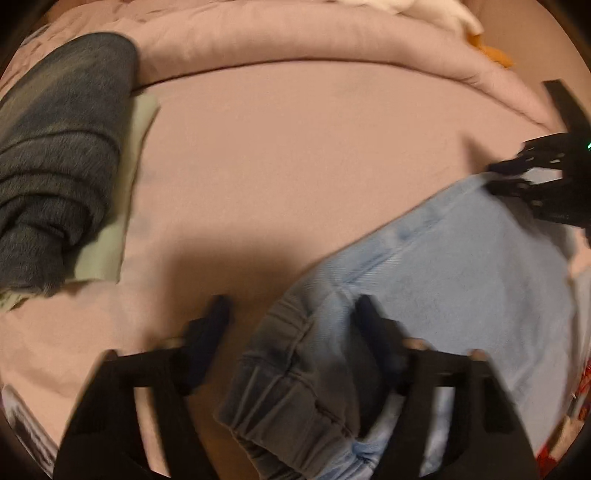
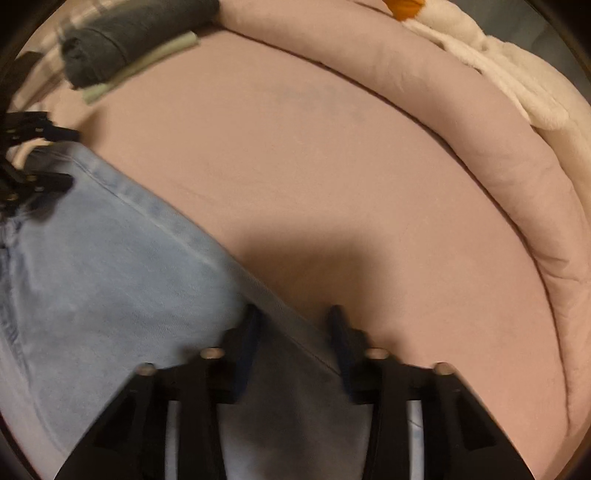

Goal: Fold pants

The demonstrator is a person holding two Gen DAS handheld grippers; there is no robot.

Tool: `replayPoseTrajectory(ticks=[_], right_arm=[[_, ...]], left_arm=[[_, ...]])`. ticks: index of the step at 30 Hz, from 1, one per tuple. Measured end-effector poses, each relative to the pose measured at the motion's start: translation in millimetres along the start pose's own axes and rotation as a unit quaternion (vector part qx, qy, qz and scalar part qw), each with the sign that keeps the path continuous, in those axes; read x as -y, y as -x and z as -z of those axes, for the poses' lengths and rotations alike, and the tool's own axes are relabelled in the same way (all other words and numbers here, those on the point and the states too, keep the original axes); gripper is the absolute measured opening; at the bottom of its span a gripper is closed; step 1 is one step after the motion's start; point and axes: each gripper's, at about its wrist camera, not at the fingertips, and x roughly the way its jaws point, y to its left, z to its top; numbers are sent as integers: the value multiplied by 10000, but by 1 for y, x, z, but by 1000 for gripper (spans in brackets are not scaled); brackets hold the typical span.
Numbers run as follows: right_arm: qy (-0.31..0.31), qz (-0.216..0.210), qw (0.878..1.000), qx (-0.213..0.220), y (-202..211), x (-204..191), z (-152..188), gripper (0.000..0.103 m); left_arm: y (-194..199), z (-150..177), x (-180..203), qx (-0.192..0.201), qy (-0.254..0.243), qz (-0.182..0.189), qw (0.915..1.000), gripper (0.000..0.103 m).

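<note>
Your left tongs (image 1: 291,314) sit nearest the lens at six o'clock in the left wrist view, fingers spread wide and released, the elastic waistband of the light-blue pants (image 1: 461,266) bunched between them without being pinched. At nine o'clock, well apart from your tongs, a rolled dark grey towel (image 1: 55,166) lies on a folded pale green cloth (image 1: 107,236). Across the middle stretches the pink bed sheet (image 1: 295,155), and a rolled pink duvet (image 1: 295,40) runs along twelve o'clock with a white plush item (image 1: 443,14) and an orange object (image 1: 491,51) behind it at one o'clock. From five o'clock the pants run flat on the bed up toward three o'clock, where your right tongs (image 1: 495,177) come in from the edge with the far hem lying between their narrowly parted tips; whether they pinch it, you cannot tell here.

From the right wrist view, your left tongs (image 2: 59,158) show at nine o'clock, parted over the waist end. The pants (image 2: 110,266) fill the seven to eight o'clock area. At six o'clock your right tongs (image 2: 295,314) stand released, fingers apart, a leg edge passing between them. The duvet (image 2: 480,147) curves from twelve to four o'clock.
</note>
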Motion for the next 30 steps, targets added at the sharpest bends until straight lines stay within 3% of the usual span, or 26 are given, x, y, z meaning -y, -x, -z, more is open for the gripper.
replayPoseTrajectory(ticks=[1,3,7,9,12,14,18,19,21,23,27,30], right_arm=[[160,119,9998,35,3,-7,2,11],[557,466,9974,1,6,-27,4,7],[764,1118,9908,77,17,-47,8,2],[707,1452,9865,275,34,-54,11,1],[669,1916,9767,696,71,-64,17,1],[691,2220,9666,1083,108,-70,29,1],[829,2719,9417,1802,166,-105,57,1],[863,2749,9385,1901,176,-112,69,1],[965,2739,9346,2054,193,-135,93,1],[1013,2613,9371,2079,200,-154,119,1],[1285,2249,9475,1874,183,-182,151,1],[1587,1978,9548,1550,153,-212,171,1]], left_arm=[[4,-1,-2,21,-10,-21,10000,28],[8,-1,-3,8,-160,20,9999,27],[23,-2,18,254,-469,-594,9968,27],[39,2,37,560,-818,-1041,9896,27],[69,14,62,1073,-1505,-1586,9699,26],[96,35,73,1467,-1801,-1658,9584,26],[150,89,85,2117,-1925,-1400,9479,26],[155,99,89,2193,-2005,-1401,9445,26],[162,134,106,2317,-2457,-1575,9280,25],[161,164,119,2227,-2702,-1577,9233,24],[135,215,121,1840,-2869,-1732,9240,22],[115,234,119,1610,-2708,-1818,9315,18]])
